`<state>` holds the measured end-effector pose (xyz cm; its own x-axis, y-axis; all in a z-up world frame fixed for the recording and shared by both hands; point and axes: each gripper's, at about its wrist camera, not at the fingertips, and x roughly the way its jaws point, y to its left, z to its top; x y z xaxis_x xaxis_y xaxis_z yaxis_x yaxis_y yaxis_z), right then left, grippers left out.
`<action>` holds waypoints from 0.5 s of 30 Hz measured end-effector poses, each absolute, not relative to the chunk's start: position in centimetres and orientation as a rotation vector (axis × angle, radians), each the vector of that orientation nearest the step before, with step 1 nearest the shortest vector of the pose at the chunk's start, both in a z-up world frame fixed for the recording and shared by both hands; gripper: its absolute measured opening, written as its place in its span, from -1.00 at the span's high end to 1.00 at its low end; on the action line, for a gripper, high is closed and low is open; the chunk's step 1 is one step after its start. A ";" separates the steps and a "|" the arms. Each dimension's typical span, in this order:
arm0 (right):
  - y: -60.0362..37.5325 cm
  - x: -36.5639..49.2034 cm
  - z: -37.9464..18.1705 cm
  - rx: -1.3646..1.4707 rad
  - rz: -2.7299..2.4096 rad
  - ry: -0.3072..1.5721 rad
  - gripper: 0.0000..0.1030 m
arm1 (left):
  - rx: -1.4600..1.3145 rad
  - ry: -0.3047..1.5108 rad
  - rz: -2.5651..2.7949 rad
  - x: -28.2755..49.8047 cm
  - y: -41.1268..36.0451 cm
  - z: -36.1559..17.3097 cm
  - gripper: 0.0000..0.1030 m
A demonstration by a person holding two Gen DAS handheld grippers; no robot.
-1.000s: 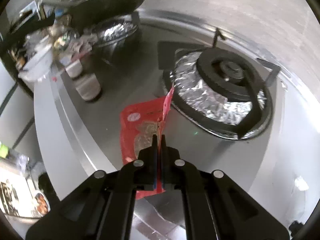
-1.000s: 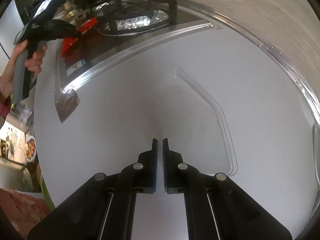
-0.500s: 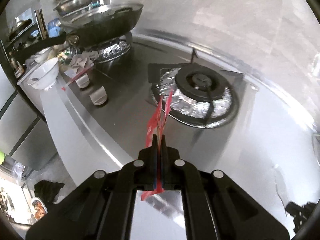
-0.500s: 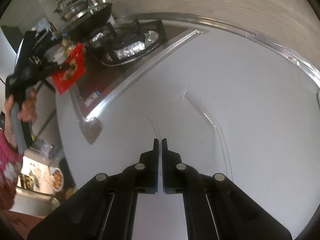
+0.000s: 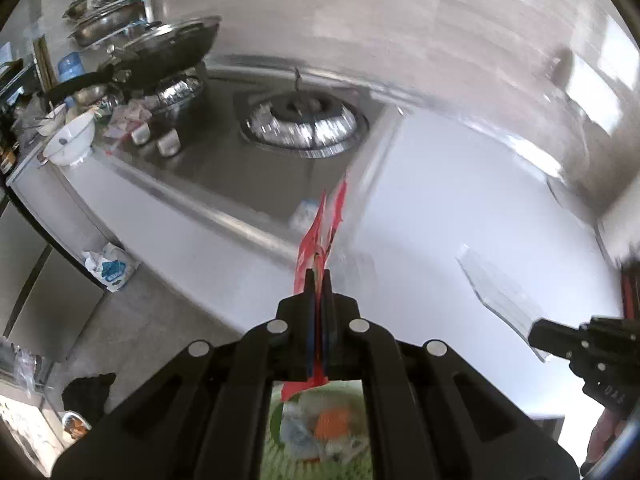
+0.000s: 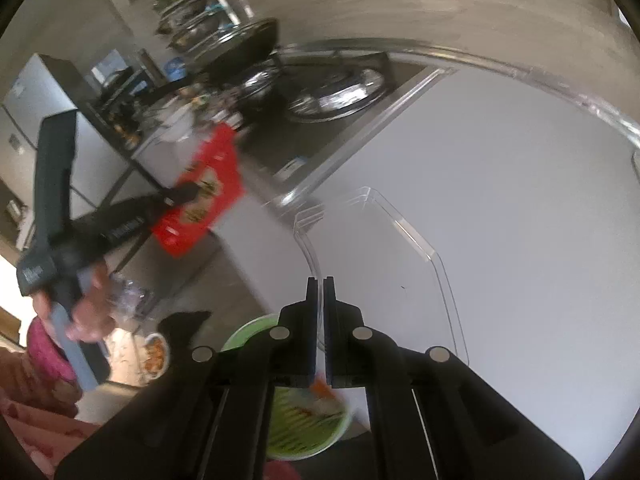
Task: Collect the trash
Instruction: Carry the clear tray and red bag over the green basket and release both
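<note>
Left hand-held gripper (image 5: 319,276): jaws pinched tight on a red snack wrapper (image 5: 320,228). Thin, glossy printed film. The left wrist view has it edge-on, sticking up past the fingertips with a tail hanging below them. In the right wrist view (image 6: 202,196) it shows flat: a rectangular red pouch with a food print, held clear of the white surface (image 6: 500,200), off its front edge.

Right hand-held gripper (image 6: 320,282): jaws nearly together with a thin slit between the blue pads, nothing in them. It hangs over the front edge of the surface, above a clear plastic tray (image 6: 400,248) with angular corners and a raised rim, lying flat.

Green trash bin (image 6: 304,412), round and ribbed inside, sits on the floor below the front edge, with mixed scraps in it, one orange. The left wrist view shows the bin (image 5: 316,432) between the gripper's arms, directly under the wrapper's tail; blurred.

Far left corner: steel stove top with a black cast burner (image 5: 302,120) in a crinkled foil liner, a dark wok (image 5: 168,52) on the next burner, and a white bowl (image 5: 70,142) at the left end.

A hand (image 6: 86,304) wraps the left gripper's grey handle.
</note>
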<state>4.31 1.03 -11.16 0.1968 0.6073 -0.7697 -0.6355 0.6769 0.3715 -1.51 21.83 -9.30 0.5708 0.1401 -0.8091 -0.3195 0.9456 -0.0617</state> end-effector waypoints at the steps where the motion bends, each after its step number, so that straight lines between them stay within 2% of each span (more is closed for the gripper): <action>1: 1.1 3.1 -11.1 -0.022 0.881 1.069 0.93 | -0.204 0.934 0.258 -2.5 21.4 -9.5 0.96; 8: 0.8 -4.1 -12.2 0.049 0.926 1.135 0.93 | -0.164 0.996 0.211 -9.2 18.9 -11.8 0.96; 15: -0.2 -7.7 -14.5 0.107 0.926 1.188 0.93 | -0.131 1.103 0.197 -12.9 17.5 -17.2 0.96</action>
